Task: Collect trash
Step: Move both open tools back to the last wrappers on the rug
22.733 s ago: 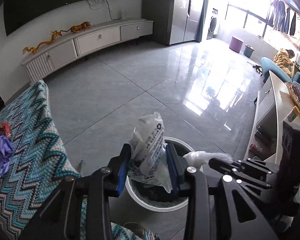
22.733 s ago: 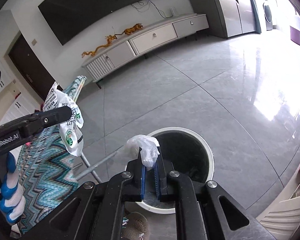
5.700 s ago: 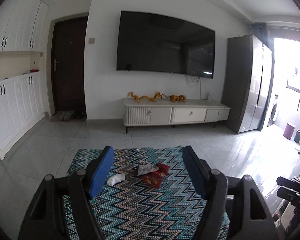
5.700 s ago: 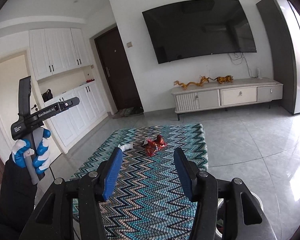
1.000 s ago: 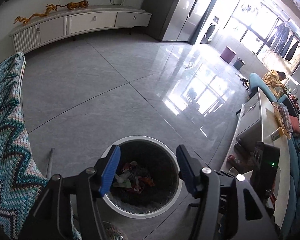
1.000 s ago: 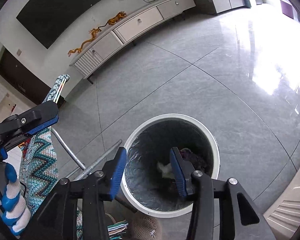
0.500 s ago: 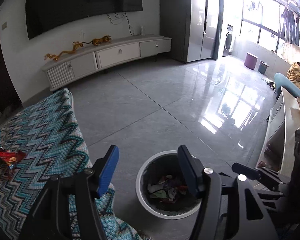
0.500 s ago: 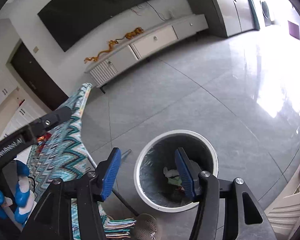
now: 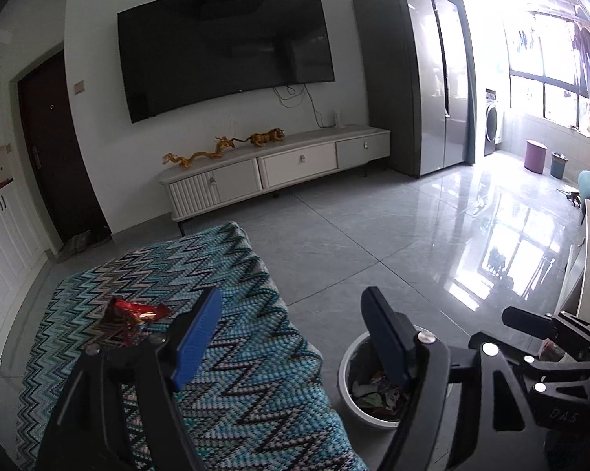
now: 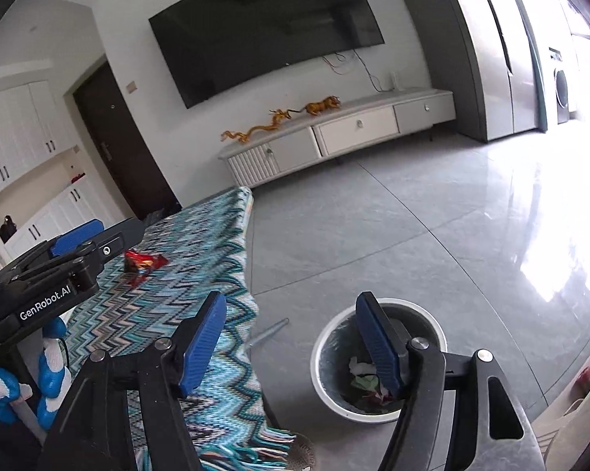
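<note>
A red snack wrapper (image 9: 132, 316) lies on the table with the blue zigzag cloth (image 9: 236, 373); it also shows in the right wrist view (image 10: 142, 262). A white round trash bin (image 9: 348, 396) with several scraps inside stands on the floor right of the table, and shows in the right wrist view (image 10: 326, 376). My left gripper (image 9: 291, 337) is open and empty above the table's right edge. My right gripper (image 10: 291, 337) is open and empty between table and bin. The left gripper's body (image 10: 59, 274) shows at the left of the right wrist view.
A white TV cabinet (image 9: 275, 172) with gold dragon figures stands at the far wall under a large TV (image 9: 224, 47). A grey fridge (image 9: 413, 78) is at the right. A metal table leg (image 10: 267, 331) shows near the bin. Grey tiled floor spreads beyond.
Both grippers have tilted up and turned left, away from the bin toward the table. The red wrapper on the cloth has come into view. Both stay open and empty.
</note>
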The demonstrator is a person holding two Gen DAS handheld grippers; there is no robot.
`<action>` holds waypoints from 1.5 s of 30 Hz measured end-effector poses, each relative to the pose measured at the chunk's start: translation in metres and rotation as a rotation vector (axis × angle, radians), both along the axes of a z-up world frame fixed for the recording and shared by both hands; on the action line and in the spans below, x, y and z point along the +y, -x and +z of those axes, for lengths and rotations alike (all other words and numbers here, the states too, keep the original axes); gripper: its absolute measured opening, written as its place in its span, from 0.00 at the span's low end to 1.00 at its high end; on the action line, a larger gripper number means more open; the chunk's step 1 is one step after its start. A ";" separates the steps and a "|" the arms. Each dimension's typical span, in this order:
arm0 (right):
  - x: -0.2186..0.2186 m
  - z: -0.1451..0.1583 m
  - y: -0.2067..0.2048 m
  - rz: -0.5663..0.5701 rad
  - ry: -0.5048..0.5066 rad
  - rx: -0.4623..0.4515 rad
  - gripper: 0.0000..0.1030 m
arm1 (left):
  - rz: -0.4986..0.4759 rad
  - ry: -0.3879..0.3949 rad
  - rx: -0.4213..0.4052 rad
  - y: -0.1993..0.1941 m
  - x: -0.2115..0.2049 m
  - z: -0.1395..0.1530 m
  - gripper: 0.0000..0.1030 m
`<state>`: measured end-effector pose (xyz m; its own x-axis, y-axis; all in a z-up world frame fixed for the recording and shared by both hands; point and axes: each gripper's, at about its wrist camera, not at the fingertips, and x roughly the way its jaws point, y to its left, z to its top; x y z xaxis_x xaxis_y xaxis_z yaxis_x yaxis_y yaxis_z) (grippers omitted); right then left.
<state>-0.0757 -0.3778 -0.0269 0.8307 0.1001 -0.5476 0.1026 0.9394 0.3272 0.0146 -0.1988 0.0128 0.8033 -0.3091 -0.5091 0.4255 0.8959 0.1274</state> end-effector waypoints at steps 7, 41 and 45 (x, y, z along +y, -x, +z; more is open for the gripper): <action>0.038 0.028 0.009 0.070 0.009 -0.070 0.65 | 0.105 0.028 -0.081 0.021 0.053 0.026 0.70; 0.168 0.112 -0.025 0.335 0.163 -0.222 0.67 | 0.396 0.126 -0.068 -0.053 0.271 0.040 0.70; 0.168 0.100 -0.049 0.346 0.157 -0.187 0.67 | 0.383 0.128 0.021 -0.085 0.279 0.012 0.67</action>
